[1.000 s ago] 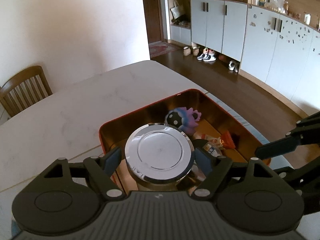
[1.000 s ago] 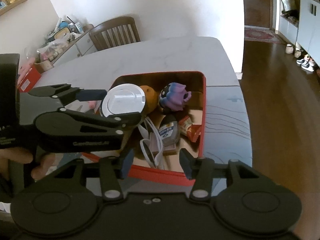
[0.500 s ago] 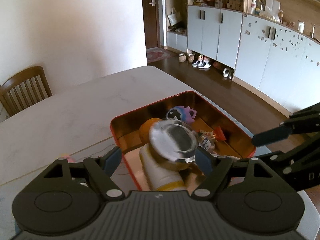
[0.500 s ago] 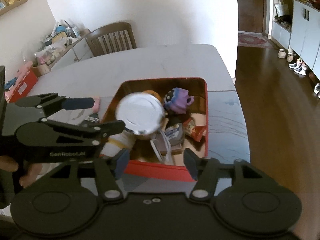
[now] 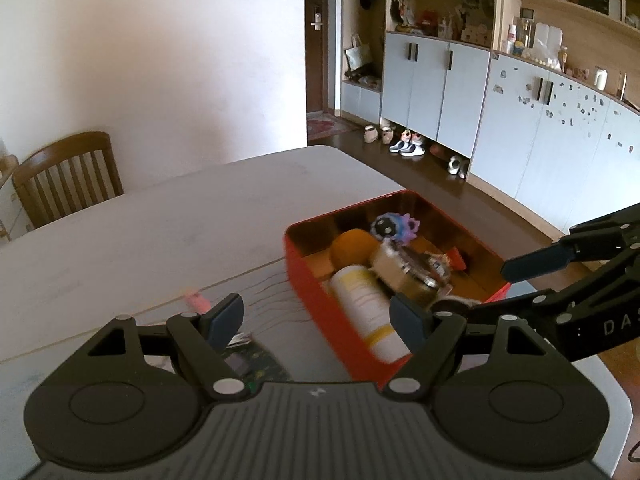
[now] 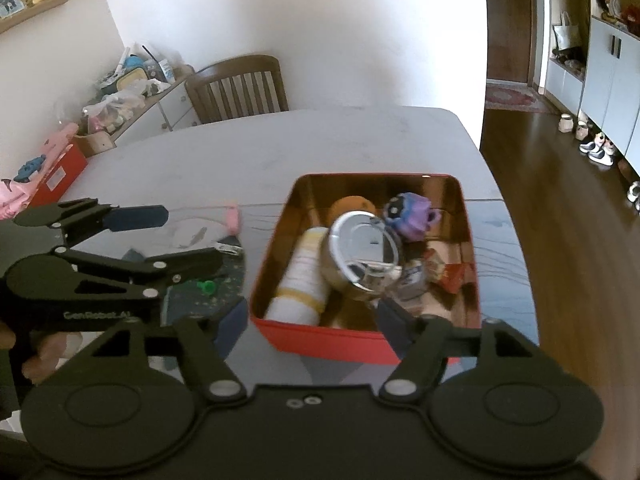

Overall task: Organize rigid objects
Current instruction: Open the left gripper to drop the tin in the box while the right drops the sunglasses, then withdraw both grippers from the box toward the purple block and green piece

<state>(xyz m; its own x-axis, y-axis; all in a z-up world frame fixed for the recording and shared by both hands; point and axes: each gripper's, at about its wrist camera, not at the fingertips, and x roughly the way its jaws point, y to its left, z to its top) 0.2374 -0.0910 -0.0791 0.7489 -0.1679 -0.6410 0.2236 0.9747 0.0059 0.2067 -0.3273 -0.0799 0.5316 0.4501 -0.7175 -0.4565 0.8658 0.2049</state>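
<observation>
Table [image 6: 280, 140], grey-white, filling the middle of both wrist views; a wooden chair [image 6: 240, 86] stands at its far edge. Red tin [image 6: 320, 340], rectangular and open-topped, in the lower centre of the right wrist view and right of centre in the left wrist view; its long axis runs away from the right-hand camera. Inside, toward the left wall, a white-and-yellow cylinder [image 6: 300, 284] lies on its side, long axis roughly parallel to the tin's long walls. Against it on the right leans a jar with a shiny metal lid [image 6: 364, 252], tilted, lid facing up and toward the right-hand camera. Behind these, an orange round object [image 6: 352, 204] and a purple toy [image 6: 412, 214] at the far end; small packets [image 6: 452, 274] at the right wall.

Left gripper [image 5: 320, 320]: jaws spread wide, nothing between them; it hangs over the table at the tin's near left corner, outside the wall. Right gripper [image 6: 312, 320]: jaws likewise spread wide and empty, fingertips at the tin's near wall, the jar directly ahead.

Loose items outside the tin, lower left of the right wrist view: a pink object [image 6: 233, 216], a green piece [image 6: 207, 287], a dark patterned mat [image 6: 208, 272]. These lie closest to the left gripper, so a further pick there would probably fall to that hand
</observation>
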